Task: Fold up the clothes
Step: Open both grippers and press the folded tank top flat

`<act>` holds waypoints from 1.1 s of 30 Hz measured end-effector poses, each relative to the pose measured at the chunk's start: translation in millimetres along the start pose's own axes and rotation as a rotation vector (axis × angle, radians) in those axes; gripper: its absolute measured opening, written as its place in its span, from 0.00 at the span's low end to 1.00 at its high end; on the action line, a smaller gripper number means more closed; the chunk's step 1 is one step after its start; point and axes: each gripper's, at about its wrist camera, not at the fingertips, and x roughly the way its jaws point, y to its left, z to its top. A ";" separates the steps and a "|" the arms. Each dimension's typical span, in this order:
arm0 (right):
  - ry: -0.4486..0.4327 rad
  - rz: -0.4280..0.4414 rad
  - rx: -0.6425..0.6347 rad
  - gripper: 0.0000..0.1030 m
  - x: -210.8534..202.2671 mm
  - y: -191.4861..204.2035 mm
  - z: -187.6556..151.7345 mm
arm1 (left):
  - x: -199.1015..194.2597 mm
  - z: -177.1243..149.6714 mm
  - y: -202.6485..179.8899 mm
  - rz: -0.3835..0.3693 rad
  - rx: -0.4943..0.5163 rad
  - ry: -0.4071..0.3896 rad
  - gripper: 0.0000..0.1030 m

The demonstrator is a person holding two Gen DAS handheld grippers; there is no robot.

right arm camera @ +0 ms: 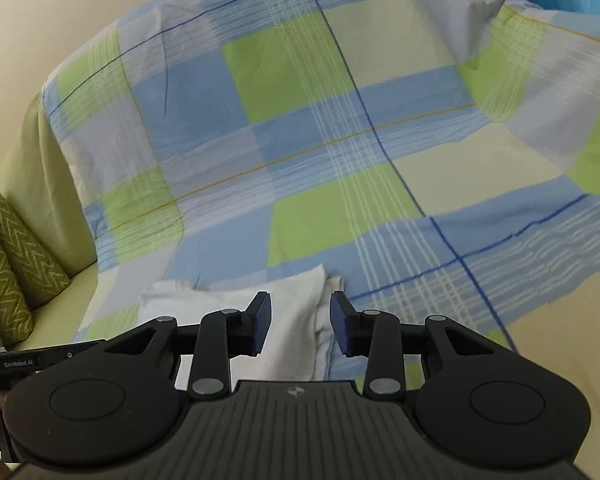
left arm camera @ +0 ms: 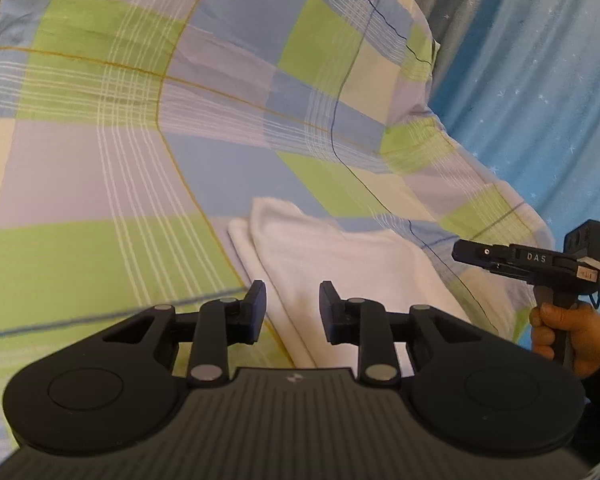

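Observation:
A folded white cloth (left arm camera: 331, 256) lies on the checked sheet (left arm camera: 140, 128), its layers stacked. My left gripper (left arm camera: 292, 304) hovers open just in front of the cloth's near left corner, nothing between its fingers. In the right wrist view the same white cloth (right arm camera: 288, 300) lies straight ahead, and my right gripper (right arm camera: 300, 316) is open over its right edge, holding nothing. The right gripper's body (left arm camera: 531, 260) shows at the right of the left wrist view, held by a hand (left arm camera: 567, 332). The left gripper's side (right arm camera: 28, 360) shows at the lower left of the right wrist view.
The blue, green and cream checked sheet (right arm camera: 319, 140) covers a soft, humped surface. Two green zigzag cushions (right arm camera: 12, 256) lean at the left against a pale green surface. A blue starred curtain (left arm camera: 539, 80) hangs at the right.

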 end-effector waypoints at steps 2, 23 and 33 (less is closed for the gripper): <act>0.052 0.020 0.025 0.37 -2.3 -0.2 -12.5 | -4.2 -13.1 -13.1 -0.009 0.037 0.021 0.25; 0.218 0.025 0.097 0.09 -7.9 -11.4 -37.3 | -21.9 -38.2 -18.2 -0.041 -0.048 0.047 0.00; 0.025 -0.041 0.039 0.18 -12.6 -5.5 -14.3 | -29.9 -23.4 -19.9 0.115 0.061 0.022 0.00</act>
